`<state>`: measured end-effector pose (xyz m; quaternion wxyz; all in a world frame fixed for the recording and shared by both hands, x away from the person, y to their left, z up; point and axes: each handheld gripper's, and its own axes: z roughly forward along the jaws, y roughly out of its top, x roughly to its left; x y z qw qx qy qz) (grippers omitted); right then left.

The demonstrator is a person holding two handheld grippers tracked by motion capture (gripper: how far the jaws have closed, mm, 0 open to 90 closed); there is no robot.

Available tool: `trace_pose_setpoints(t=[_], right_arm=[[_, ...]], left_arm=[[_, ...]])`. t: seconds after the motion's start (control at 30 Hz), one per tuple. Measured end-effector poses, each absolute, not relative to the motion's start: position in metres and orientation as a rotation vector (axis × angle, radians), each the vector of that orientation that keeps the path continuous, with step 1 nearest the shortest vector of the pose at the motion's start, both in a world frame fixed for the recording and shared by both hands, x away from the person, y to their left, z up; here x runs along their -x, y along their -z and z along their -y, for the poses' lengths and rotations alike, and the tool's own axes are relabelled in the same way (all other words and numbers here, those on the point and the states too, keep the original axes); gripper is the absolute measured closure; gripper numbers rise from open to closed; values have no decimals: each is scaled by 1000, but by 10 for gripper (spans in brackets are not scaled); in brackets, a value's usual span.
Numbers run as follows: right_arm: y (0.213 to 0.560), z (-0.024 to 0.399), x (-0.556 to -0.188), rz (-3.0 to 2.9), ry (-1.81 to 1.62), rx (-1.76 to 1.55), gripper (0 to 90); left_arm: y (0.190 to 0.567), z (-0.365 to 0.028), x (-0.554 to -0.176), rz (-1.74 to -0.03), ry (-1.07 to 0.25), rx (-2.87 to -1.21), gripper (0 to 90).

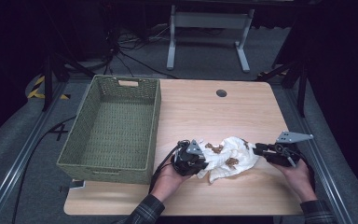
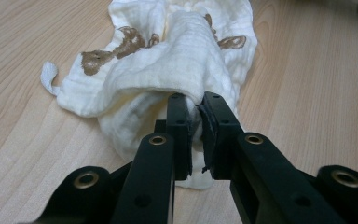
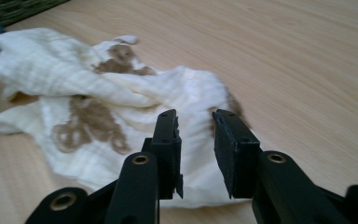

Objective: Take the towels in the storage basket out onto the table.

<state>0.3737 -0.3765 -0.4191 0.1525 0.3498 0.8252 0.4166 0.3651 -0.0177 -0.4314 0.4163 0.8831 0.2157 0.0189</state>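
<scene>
On the tabletop (image 1: 205,112), a basket (image 1: 114,126) stands left of the cloth (image 1: 228,158). The left gripper (image 1: 204,163) has the cloth's edge pinched in its jaws, hiding that hem. The right gripper (image 1: 257,149), at the cloth's other edge, has its jaws parted, gripping nothing.

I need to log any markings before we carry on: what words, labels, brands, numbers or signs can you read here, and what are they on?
None: no readable text stands on anything.
cloth: brown printed shapes, a pattern, not letters.
basket: plain green weave, no label.
table: bare wood grain, unmarked.
floor: a dark mark left of the basket, too small to read.
</scene>
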Motion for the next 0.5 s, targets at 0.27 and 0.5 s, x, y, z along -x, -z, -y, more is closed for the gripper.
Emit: trace_pose_setpoints(t=[0.27,0.5], right_arm=[[422,344,-358,-2470,-1269,-890,709],[424,319,-349,-2548,-1307,-792,715]], left_arm=[[432,18,-367,-537,-46,-2221,818],[433,19,-367,-538,-52,-2219,819]])
